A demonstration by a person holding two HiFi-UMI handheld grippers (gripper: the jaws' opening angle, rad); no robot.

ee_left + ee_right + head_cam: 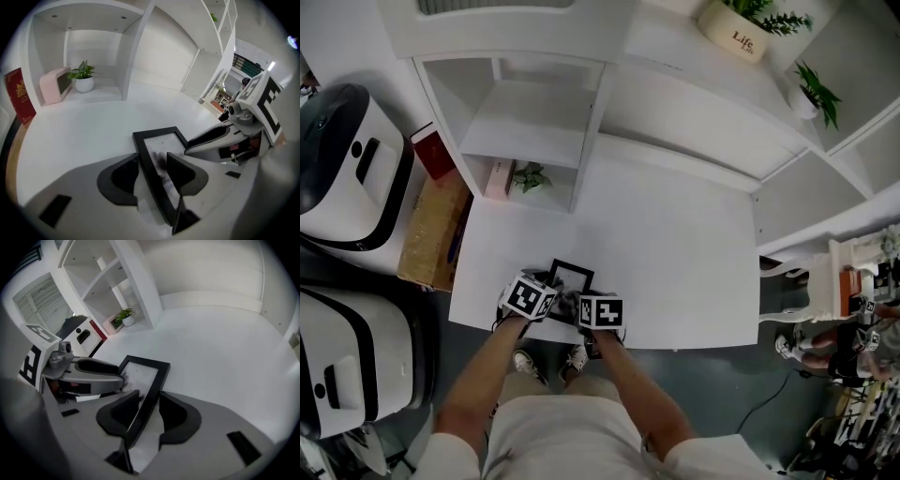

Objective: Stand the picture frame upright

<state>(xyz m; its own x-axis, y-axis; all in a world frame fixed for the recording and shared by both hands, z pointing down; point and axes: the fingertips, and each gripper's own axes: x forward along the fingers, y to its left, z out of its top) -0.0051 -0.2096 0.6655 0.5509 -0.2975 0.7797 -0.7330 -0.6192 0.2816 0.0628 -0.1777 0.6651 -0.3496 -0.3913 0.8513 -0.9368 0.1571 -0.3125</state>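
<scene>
A black picture frame (572, 277) with a pale picture sits at the white table's (675, 253) near edge, its near end between both grippers. My left gripper (553, 302) holds its left rail: in the left gripper view the rail (161, 143) runs between the pads of the gripper (152, 171), one pad on the outer edge and one on the glass. My right gripper (583, 307) holds the right rail (145, 373), with the gripper (147, 411) tight against both sides. Each gripper shows in the other's view, the right gripper (201, 144) and the left gripper (117, 377).
White shelving rises behind the table, with a small potted plant (84, 77), a pink device (55, 84) and a red book (21, 96) in the low left cubby. White machines (347, 169) and a cardboard box (431, 230) stand at the left. A person (844, 342) is at the far right.
</scene>
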